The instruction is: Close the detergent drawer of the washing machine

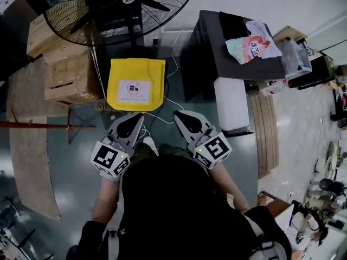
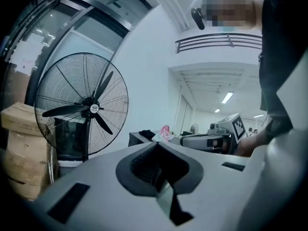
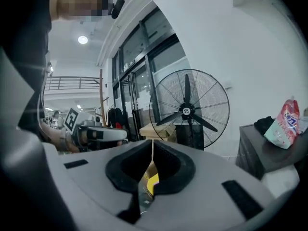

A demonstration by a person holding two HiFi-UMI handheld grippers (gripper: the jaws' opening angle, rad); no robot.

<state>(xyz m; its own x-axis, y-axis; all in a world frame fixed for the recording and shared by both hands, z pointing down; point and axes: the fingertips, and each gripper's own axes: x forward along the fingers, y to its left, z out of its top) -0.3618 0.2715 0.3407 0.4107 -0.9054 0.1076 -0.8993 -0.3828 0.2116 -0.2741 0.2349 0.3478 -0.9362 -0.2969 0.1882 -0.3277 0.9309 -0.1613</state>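
Both tongs were closed, nothing in either. In its own view the left gripper (image 1: 136,119) had its jaws pressed together with no gap. The right gripper (image 1: 181,118) was the same, with only a hairline seam between the pads. Both were held side by side close in front of the person, pointing to the far side, roughly level.

The dark grey box-shaped washing machine (image 1: 209,47) stood far right of the grippers, well apart from both. A white rectangular block (image 1: 231,104) stuck out at its near side. Couldn't tell from these views if that was the detergent drawer. A pink-and-white soft detergent pouch (image 1: 252,45) lay on top of the machine, towards its right.

Straight ahead of the grippers, just beyond the tips, was a yellow square plastic bin with a white label (image 1: 135,84). A thin white cable (image 1: 169,103) ran on the floor beside it. Further off stood a large black wire-cage pedestal fan (image 1: 119,7). Stacked brown cardboard boxes (image 1: 65,64) sat left of the bin.
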